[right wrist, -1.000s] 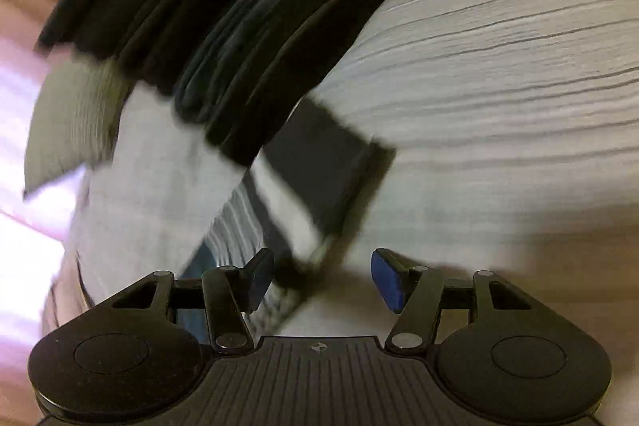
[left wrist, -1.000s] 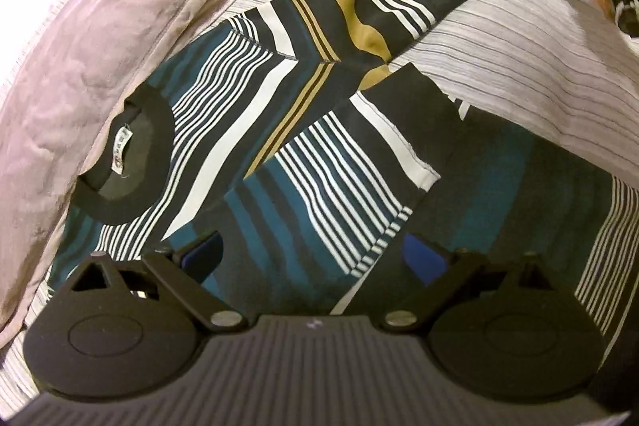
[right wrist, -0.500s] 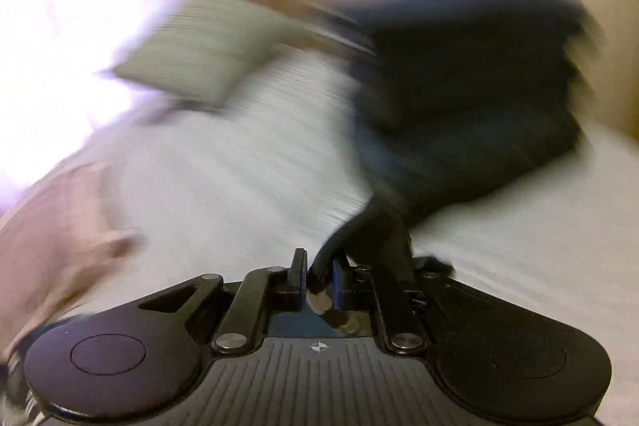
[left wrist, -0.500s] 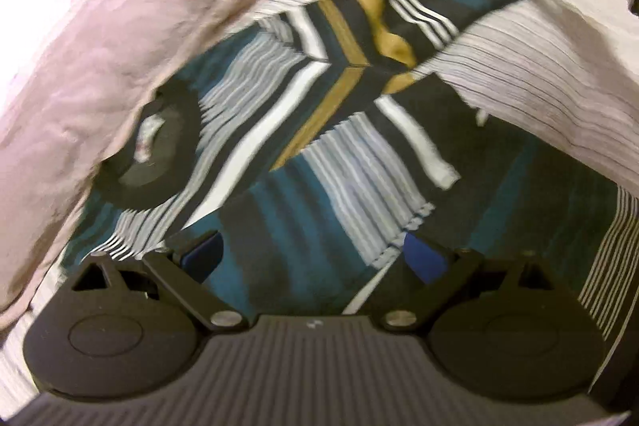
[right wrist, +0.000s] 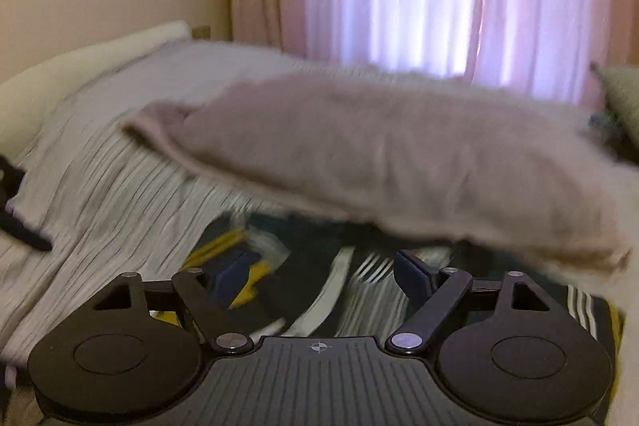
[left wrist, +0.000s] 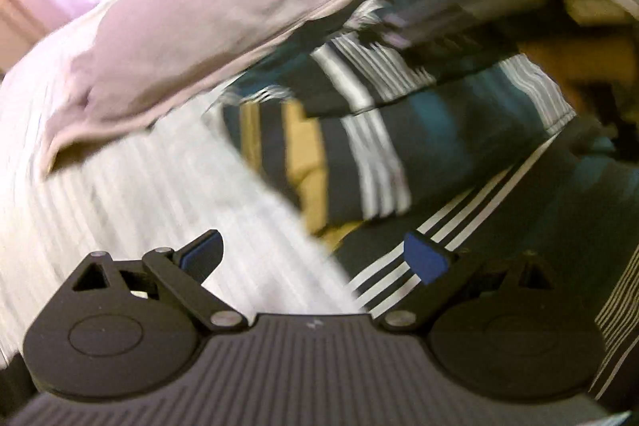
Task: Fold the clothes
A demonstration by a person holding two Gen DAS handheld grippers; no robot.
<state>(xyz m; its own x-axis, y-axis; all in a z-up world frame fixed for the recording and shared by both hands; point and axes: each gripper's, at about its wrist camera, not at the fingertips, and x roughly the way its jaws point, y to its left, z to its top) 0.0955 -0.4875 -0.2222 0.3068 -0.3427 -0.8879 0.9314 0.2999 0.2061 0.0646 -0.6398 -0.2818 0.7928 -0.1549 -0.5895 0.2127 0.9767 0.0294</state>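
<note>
The striped top (left wrist: 399,154) lies spread on the ribbed bedspread (left wrist: 131,210), its far edge tucked against and partly under the pink pillow (left wrist: 223,26). That is a sensible place for folding: the bed gives a broad flat surface where each fold can be laid down and pressed. A sleeve with mustard and white bands already lies folded in across the body, which suggests the sides are being brought to the middle first. The left gripper (left wrist: 315,258) hovers over the near edge of the top, where cloth meets bedspread, with its jaws wide apart and nothing between them; it looks poised to take hold of that edge. The right gripper (right wrist: 323,274) has just been opening its jaws, and they now stand wide apart over the striped cloth with nothing pinched between the blue pads (right wrist: 411,276), consistent with a sleeve let go. Both views are blurred, so finer folds in the cloth cannot be read.
</note>
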